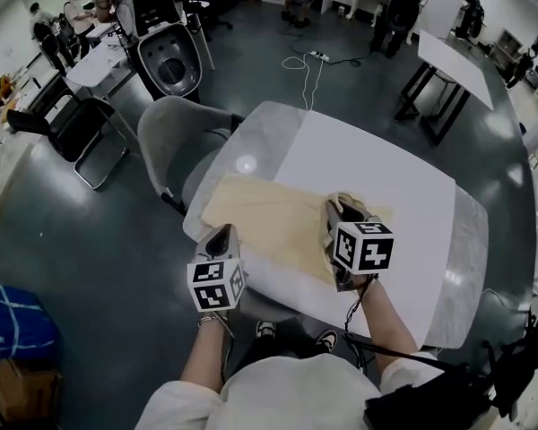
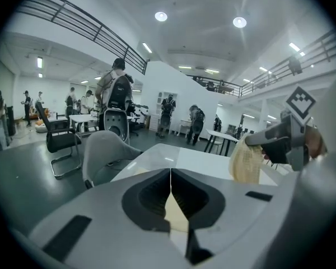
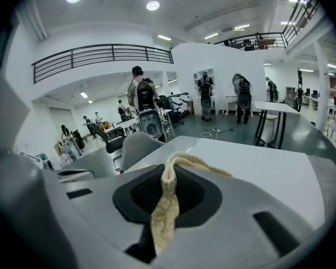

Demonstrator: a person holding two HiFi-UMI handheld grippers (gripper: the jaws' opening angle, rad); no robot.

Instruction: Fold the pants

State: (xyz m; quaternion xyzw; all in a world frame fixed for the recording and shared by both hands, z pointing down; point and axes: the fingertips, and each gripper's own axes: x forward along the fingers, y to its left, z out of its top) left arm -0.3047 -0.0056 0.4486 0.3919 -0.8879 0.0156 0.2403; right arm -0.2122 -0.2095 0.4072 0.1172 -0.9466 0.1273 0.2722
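Observation:
Pale yellow pants lie spread over the near left part of the white table. My left gripper sits at the table's near left edge, shut on an edge of the pants; cream cloth shows between its closed jaws. My right gripper hovers over the cloth's right end, shut on a bunched knitted band of the pants, which lifts off the table there. The left gripper view also catches the right gripper with a hanging wad of cloth.
A grey chair stands against the table's far left corner. A black bag lies by the person's right side. Beyond are another table, a cable on the floor, office chairs and several people.

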